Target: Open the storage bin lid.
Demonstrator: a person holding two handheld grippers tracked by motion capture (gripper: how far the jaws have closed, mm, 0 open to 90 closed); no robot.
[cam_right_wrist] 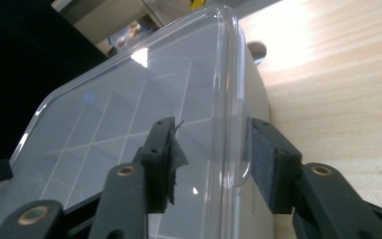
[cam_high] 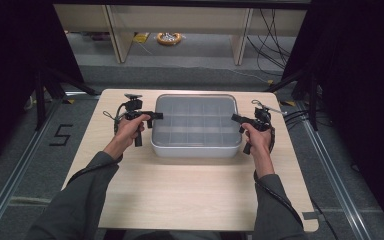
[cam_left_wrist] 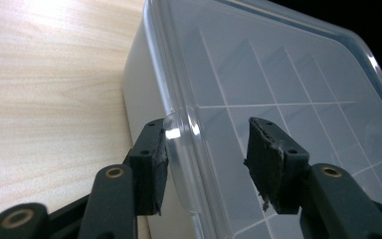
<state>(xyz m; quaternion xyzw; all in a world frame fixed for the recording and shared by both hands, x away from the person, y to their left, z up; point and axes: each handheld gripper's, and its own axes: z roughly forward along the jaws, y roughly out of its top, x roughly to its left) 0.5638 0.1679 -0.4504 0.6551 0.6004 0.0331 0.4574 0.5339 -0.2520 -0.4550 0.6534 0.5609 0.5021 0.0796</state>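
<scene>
At the centre of the high view we see the clear-lidded box (cam_high: pixel 195 125) on the table (cam_high: pixel 180 195), with our left gripper (cam_high: pixel 156 116) and right gripper (cam_high: pixel 235 118) straddling its lid tabs (cam_left_wrist: pixel 171 132) at either end, jaws not clenched.

Bench (cam_high: pixel 180 190): one, light wood. On the bench, at its far middle: one white compartment box (cam_high: pixel 195 147) with one clear lid (cam_high: pixel 196 120). Claws: two, the left claw (cam_high: pixel 156 116) at the box's left edge, the right claw (cam_high: pixel 236 118) at its right edge; hands holding them: two.
</scene>
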